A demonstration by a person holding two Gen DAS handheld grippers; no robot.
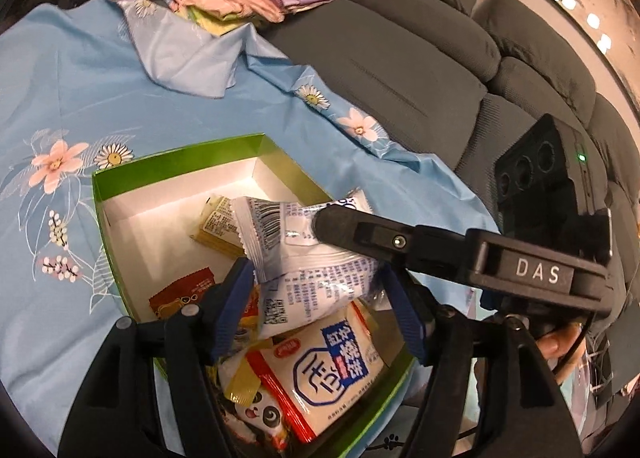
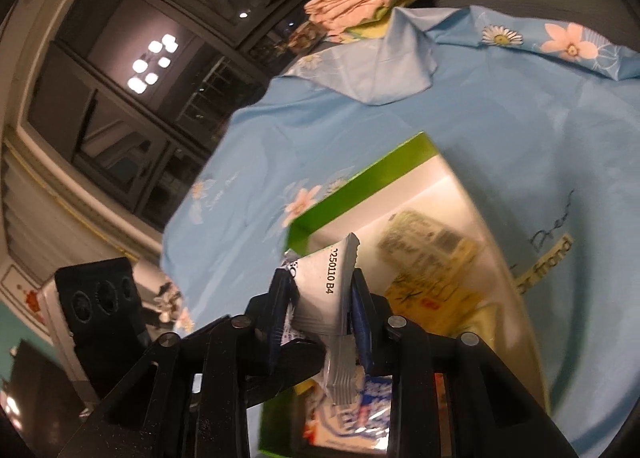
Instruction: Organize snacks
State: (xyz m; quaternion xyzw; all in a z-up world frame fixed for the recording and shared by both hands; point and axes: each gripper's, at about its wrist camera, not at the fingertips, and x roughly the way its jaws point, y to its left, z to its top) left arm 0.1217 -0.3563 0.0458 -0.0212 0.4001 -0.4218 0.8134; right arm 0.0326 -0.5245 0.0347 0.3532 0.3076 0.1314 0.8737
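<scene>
Grey sofa cushions [image 1: 420, 58] back a blue floral cloth [image 1: 80, 98] that carries a green-rimmed white box [image 1: 176, 154]. Just ahead of the left gripper [image 1: 316, 310], inside the box, lie a yellow sachet [image 1: 218, 226], a red packet [image 1: 184, 294] and, nearest, a white blue-lettered pouch [image 1: 332, 362]. Its jaws stand spread, pressing nothing. The right gripper [image 2: 320, 298] pinches the crimped end of a white snack packet [image 1: 288, 242] over the box; likely light, crinkly and slippery, best held by that seal.
</scene>
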